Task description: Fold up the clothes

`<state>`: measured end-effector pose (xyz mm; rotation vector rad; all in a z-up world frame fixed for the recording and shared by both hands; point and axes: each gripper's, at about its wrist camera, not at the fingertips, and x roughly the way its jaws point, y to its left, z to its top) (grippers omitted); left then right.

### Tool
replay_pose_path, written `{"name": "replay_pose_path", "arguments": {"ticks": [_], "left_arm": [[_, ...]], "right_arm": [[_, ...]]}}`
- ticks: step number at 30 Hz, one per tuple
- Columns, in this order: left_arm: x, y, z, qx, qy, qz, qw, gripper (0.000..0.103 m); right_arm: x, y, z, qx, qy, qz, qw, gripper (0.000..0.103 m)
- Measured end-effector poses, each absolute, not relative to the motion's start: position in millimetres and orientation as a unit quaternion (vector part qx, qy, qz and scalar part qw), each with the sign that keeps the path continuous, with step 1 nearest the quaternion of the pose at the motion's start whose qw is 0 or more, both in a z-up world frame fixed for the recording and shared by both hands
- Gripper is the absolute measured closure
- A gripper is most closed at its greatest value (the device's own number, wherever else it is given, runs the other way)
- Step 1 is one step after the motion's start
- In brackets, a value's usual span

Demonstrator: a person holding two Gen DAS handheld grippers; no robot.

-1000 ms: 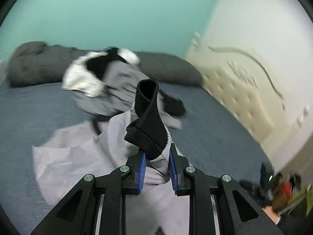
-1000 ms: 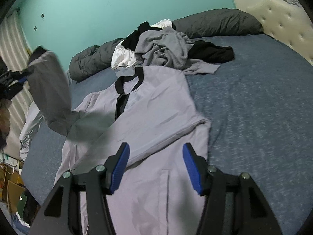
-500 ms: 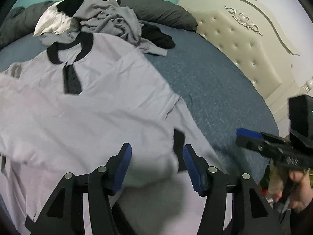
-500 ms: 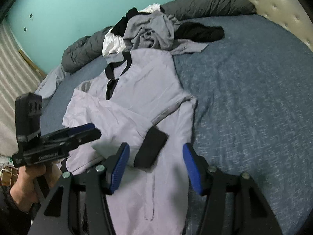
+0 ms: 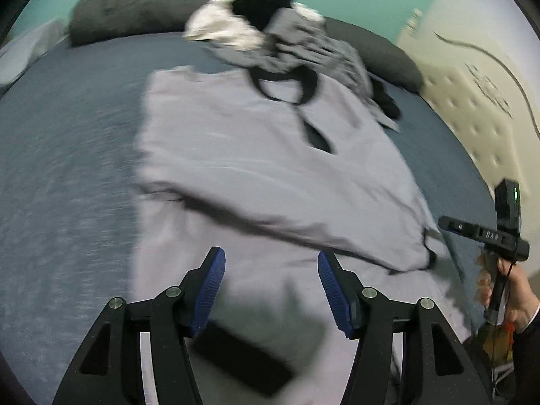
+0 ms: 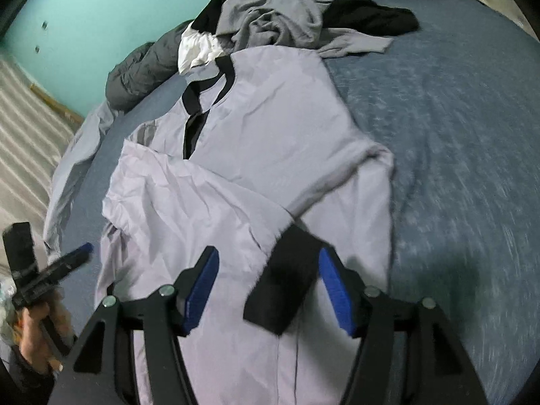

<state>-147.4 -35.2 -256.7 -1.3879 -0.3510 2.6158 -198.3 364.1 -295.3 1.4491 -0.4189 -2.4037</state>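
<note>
A pale lilac shirt with a black collar lies spread on the blue bed. One sleeve is folded across the shirt's body and ends in a black cuff. My right gripper hovers over that cuff. Its jaws are opening, and the cuff lies between the pads without being pressed. My left gripper stands open over the shirt's lower part, nothing between its fingers, with a black cuff below it. Each gripper also shows in the other's view, the right gripper and the left gripper, each in a hand.
A heap of grey, black and white clothes lies at the head of the bed against dark grey pillows. A cream padded headboard stands on the right. A striped curtain hangs beyond the bed's left edge.
My left gripper let go of the black cuff it held up, opened and dropped towards the shirt. The sleeve now lies folded across the body. My right gripper sank over the cuff.
</note>
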Motion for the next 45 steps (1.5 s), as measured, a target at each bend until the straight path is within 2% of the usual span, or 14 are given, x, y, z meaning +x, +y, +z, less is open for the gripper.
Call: {"name": "replay_pose_path", "arguments": {"ticks": [8, 13, 15, 18, 24, 28, 32, 34, 36, 37, 39, 40, 43, 45], "left_arm": [[-138, -105, -267, -0.454, -0.143, 0.879, 0.024, 0.042], [-146, -121, -280, -0.460, -0.139, 0.877, 0.005, 0.042], [-150, -125, -287, -0.463, -0.137, 0.876, -0.002, 0.042], [-156, -130, -296, -0.466, -0.139, 0.874, -0.008, 0.042], [-174, -133, -306, -0.466, -0.118, 0.877, -0.018, 0.042], [-190, -130, -308, -0.471, -0.095, 0.877, -0.010, 0.042], [-205, -118, -308, -0.475, -0.058, 0.878, 0.009, 0.042], [-212, -115, -307, -0.476, -0.045, 0.878, 0.018, 0.042], [-220, -113, -308, -0.479, -0.034, 0.877, 0.026, 0.054], [-224, -112, -309, -0.481, -0.028, 0.876, 0.030, 0.066], [-227, -109, -309, -0.479, -0.019, 0.877, 0.038, 0.079], [-229, -108, -309, -0.476, -0.016, 0.878, 0.043, 0.092], [-228, -109, -302, -0.458, -0.020, 0.887, 0.048, 0.100], [-223, -120, -291, -0.436, -0.034, 0.899, 0.031, 0.101]], "right_arm": [[-228, 350, -334, 0.538, -0.075, -0.825, 0.156, 0.041], [-215, 351, -332, 0.529, -0.065, -0.829, 0.171, 0.067], [-206, 348, -325, 0.521, -0.049, -0.834, 0.177, 0.083], [-192, 346, -309, 0.511, -0.040, -0.839, 0.182, 0.091], [-161, 359, -283, 0.500, -0.123, -0.834, 0.197, 0.094], [-158, 364, -315, 0.544, -0.139, -0.812, 0.158, 0.094], [-156, 376, -335, 0.555, -0.192, -0.796, 0.144, 0.094], [-155, 370, -335, 0.559, -0.177, -0.797, 0.148, 0.094], [-156, 364, -333, 0.563, -0.168, -0.794, 0.155, 0.094], [-157, 364, -333, 0.564, -0.172, -0.792, 0.159, 0.094], [-159, 365, -331, 0.566, -0.185, -0.786, 0.167, 0.094], [-158, 367, -331, 0.567, -0.191, -0.783, 0.171, 0.094], [-158, 371, -331, 0.570, -0.208, -0.775, 0.178, 0.094], [-156, 373, -328, 0.570, -0.211, -0.773, 0.181, 0.094]]}}
